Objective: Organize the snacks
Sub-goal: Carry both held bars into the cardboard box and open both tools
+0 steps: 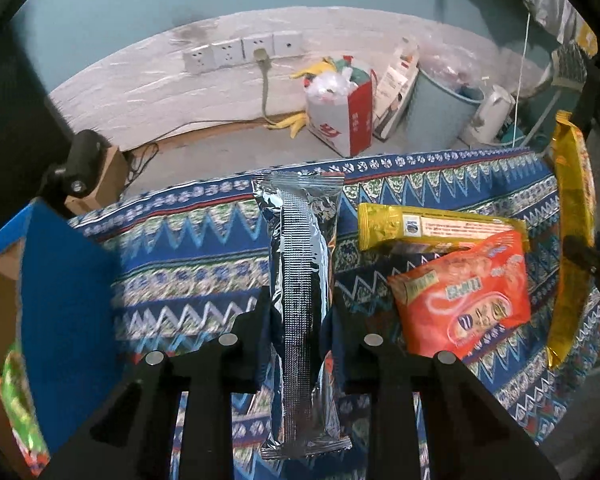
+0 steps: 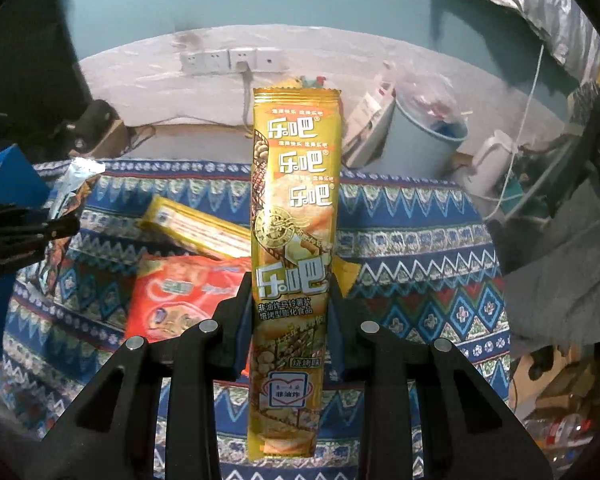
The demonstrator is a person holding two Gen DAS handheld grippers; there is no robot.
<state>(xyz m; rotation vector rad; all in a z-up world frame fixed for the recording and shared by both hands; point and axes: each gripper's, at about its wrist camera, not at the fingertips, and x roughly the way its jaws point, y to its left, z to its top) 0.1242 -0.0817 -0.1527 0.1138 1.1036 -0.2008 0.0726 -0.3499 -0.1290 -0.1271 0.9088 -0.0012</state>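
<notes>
Patterned blue cloth [image 1: 204,280] covers the work surface, with a blue box [image 1: 64,312] at its left edge. Each gripper holds one long snack packet, clear of the cloth. The left gripper [image 1: 300,332] is clamped on a silver packet [image 1: 302,280]; the right gripper [image 2: 290,320] is clamped on a yellow chip packet [image 2: 294,240]. Both packets run lengthwise along the fingers, projecting well past the tips. A second yellow packet [image 1: 440,230] and an orange bag [image 1: 464,300] lie on the cloth between the two grippers. Judged from position, the left gripper is nearer the box, so its packet would probably be placed first, end-on.
</notes>
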